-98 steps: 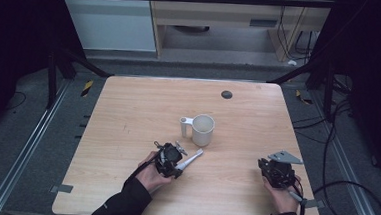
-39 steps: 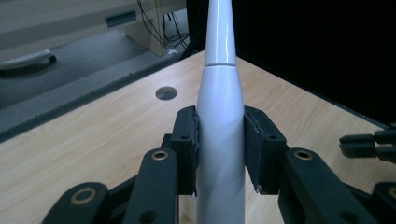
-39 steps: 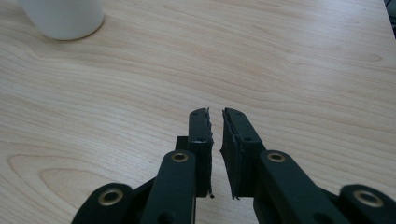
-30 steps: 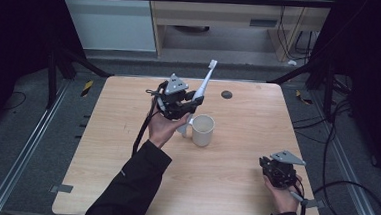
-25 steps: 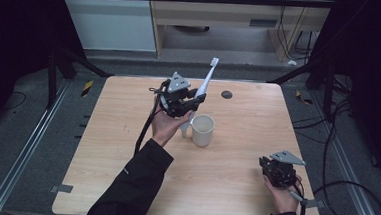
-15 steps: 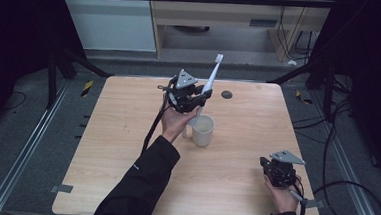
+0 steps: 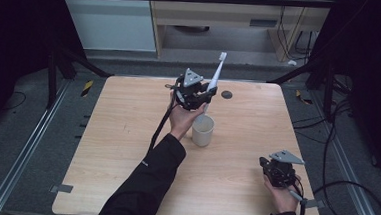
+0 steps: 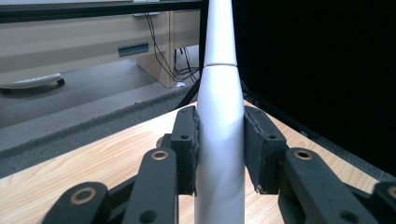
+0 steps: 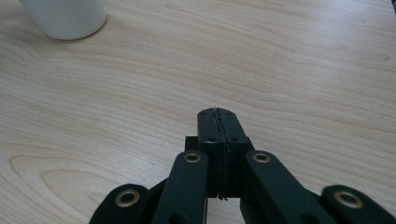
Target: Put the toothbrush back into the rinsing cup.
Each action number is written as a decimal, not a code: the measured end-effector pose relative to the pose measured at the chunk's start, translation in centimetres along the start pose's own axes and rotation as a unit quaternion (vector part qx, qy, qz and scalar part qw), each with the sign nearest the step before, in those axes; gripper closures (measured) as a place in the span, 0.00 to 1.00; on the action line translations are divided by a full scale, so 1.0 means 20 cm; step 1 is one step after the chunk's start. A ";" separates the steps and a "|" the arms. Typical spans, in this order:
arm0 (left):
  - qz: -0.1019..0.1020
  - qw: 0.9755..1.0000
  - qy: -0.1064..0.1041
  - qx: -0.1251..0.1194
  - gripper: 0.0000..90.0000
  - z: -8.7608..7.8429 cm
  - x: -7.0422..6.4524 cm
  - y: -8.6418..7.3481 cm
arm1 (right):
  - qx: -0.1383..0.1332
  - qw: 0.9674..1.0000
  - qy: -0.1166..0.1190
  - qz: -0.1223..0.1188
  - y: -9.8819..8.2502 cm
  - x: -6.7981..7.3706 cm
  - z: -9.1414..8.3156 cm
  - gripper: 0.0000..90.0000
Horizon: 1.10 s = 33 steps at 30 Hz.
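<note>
The left hand-held gripper (image 7: 195, 94) is up off the surface (image 7: 127, 133) now, and the toothbrush (image 7: 214, 79) has come with it. Three seconds back that brush lay low beside the cup (image 7: 202, 130) at the near side of the wood; since then it has climbed steadily and swung from a slant to nearly upright, bristle end pointing up and away. In the left gripper view the jaws are pinching the white handle (image 8: 219, 140) between the two pads, squarely on its thick part, with the neck rising out of frame.

From above, the lower end of the handle sits right over the cup's mouth, or just behind its far rim; I cannot tell whether the tip is inside yet. The cup stands upright near the middle of the surface, and it hasn't budged.

The right hand-held gripper (image 7: 278, 171) hasn't moved through all of this: it rests at the near right corner, jaws pressed together on nothing, with the cup's base (image 9: 65, 18) showing well ahead of it.

So the lift and the turn look done. My read is that the brush is being stood in the cup, handle down, and what's left is a straight lowering and a release.
</note>
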<state>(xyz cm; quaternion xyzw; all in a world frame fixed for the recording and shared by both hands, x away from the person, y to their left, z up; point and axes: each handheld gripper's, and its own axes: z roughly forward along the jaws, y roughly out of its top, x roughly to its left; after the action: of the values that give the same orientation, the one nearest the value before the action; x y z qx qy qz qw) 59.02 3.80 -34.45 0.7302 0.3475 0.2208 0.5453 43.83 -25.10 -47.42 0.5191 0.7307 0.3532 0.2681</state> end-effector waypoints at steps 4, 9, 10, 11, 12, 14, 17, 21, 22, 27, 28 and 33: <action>-0.001 1.000 0.003 0.009 0.74 0.04 0.00 -0.04 | 0.000 1.000 0.000 -0.002 0.00 0.00 0.00 1.00; 0.002 1.000 0.001 0.019 0.74 0.08 0.00 -0.09 | 0.000 1.000 0.001 -0.002 0.00 0.00 0.00 0.99; 0.002 1.000 -0.002 0.020 0.74 0.09 0.00 -0.10 | 0.000 1.000 0.001 -0.003 0.00 0.00 0.00 1.00; 0.001 1.000 -0.001 0.019 0.74 0.09 0.00 -0.11 | 0.001 1.000 0.001 -0.003 0.00 0.00 0.00 0.99; 0.001 1.000 -0.001 0.021 0.74 0.10 0.00 -0.12 | 0.001 1.000 0.001 -0.003 0.00 0.00 0.00 0.99; 0.006 1.000 0.002 0.027 0.74 0.11 0.00 -0.15 | 0.001 1.000 0.001 -0.004 0.00 0.00 0.00 0.99; 0.004 0.999 0.003 0.035 0.74 0.12 0.00 -0.19 | 0.000 1.000 0.001 -0.004 0.00 0.01 0.00 0.99; 0.009 0.999 0.004 0.043 0.74 0.13 -0.01 -0.23 | -0.001 1.000 0.001 -0.008 0.00 0.00 0.01 0.99; 0.009 0.999 0.004 0.043 0.74 0.13 -0.01 -0.23 | -0.001 1.000 0.001 -0.008 0.00 0.00 0.01 0.99; 0.006 0.999 0.005 0.054 0.74 0.14 0.00 -0.29 | 0.000 1.000 0.001 -0.005 0.00 0.01 0.00 0.98; 0.008 0.998 0.007 0.060 0.74 0.13 0.00 -0.31 | 0.000 1.000 0.001 -0.005 0.00 0.00 0.00 0.98; 0.008 0.997 0.001 0.074 0.74 0.12 0.01 -0.34 | 0.001 1.000 0.001 -0.006 0.00 0.01 0.01 0.98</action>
<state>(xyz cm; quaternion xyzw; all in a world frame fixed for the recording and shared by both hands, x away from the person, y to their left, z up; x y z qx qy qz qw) 58.94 3.46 -41.74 0.7707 0.3580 0.1999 0.4878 43.85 -24.98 -47.54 0.5143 0.7344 0.3513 0.2697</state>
